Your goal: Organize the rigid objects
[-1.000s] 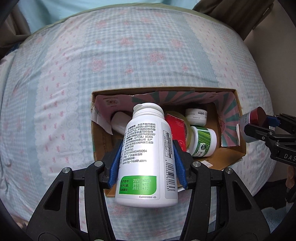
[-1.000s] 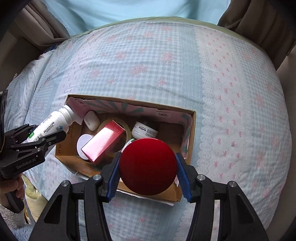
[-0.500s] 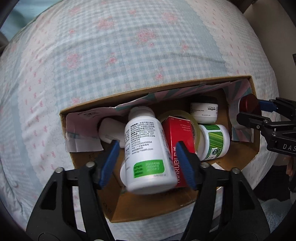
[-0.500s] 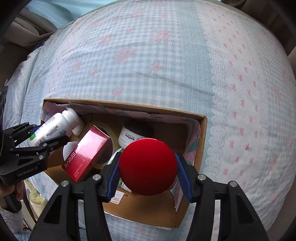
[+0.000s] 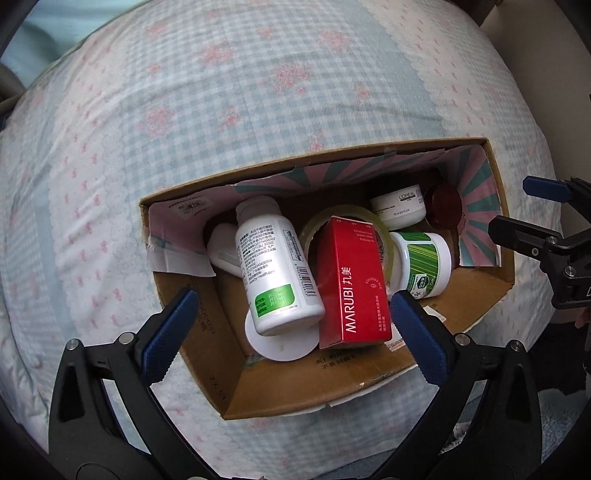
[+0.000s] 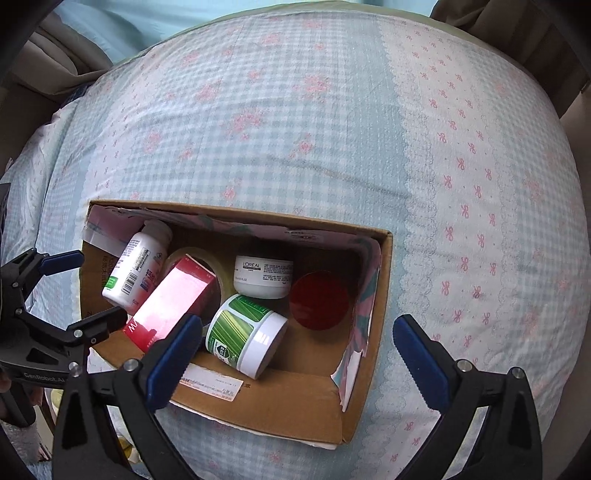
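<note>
A cardboard box [image 5: 295,391] [image 6: 295,413] sits on the bed. In it lie a white supplement bottle [image 5: 275,266] [image 6: 135,267], a red MARUBI carton [image 5: 352,284] [image 6: 173,302], a tape roll [image 5: 314,227], a white L'OREAL jar [image 5: 400,206] [image 6: 264,277], a green-labelled jar [image 5: 423,264] [image 6: 245,334] and a red-lidded jar [image 5: 443,210] [image 6: 319,299]. My left gripper [image 5: 288,332] is open and empty over the box's near edge. My right gripper [image 6: 295,354] is open and empty over the box's right end.
The box rests on a blue checked bedspread with pink flowers [image 5: 258,92] [image 6: 314,129]. Each gripper shows in the other's view, the right [image 5: 546,236] at the box's right side, the left [image 6: 48,317] at its left. Curtains hang behind the bed [image 6: 498,22].
My left gripper opened and let the white bottle drop into the box. My right gripper opened and released the red-lidded jar into the box's right end. Both grippers drew back slightly.
</note>
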Tool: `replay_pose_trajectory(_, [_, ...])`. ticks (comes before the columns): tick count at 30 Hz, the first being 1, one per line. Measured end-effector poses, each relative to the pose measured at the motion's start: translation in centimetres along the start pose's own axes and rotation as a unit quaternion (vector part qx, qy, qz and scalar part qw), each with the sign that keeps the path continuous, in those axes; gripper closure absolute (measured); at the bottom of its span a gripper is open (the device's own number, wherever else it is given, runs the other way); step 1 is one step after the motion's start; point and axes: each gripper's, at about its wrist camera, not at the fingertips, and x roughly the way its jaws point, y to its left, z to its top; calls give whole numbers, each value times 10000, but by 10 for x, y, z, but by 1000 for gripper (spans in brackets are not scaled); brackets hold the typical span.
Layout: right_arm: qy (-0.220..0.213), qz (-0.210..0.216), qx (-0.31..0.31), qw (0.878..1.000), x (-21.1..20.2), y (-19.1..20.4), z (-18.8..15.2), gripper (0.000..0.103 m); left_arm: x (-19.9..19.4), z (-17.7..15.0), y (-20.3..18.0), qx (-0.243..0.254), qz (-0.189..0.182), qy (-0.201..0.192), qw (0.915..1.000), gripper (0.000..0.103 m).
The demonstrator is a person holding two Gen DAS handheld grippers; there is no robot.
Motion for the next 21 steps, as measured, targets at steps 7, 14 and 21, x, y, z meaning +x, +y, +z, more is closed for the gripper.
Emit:
replay_pose_trajectory(7, [-321, -29, 80, 9994, -33, 2, -18, 0, -41, -14, -11, 29, 82, -431, 9990, 0])
replay_pose_trajectory(14, [-740, -105, 162, 9971, -83, 1, -46, 0, -104, -40, -25, -109, 177, -1029, 9945, 0])
replay_pose_trajectory(21, [-1403, -339, 173, 9894, -168, 6, -74, 0, -205, -74, -45, -365, 121, -2127, 9764, 0])
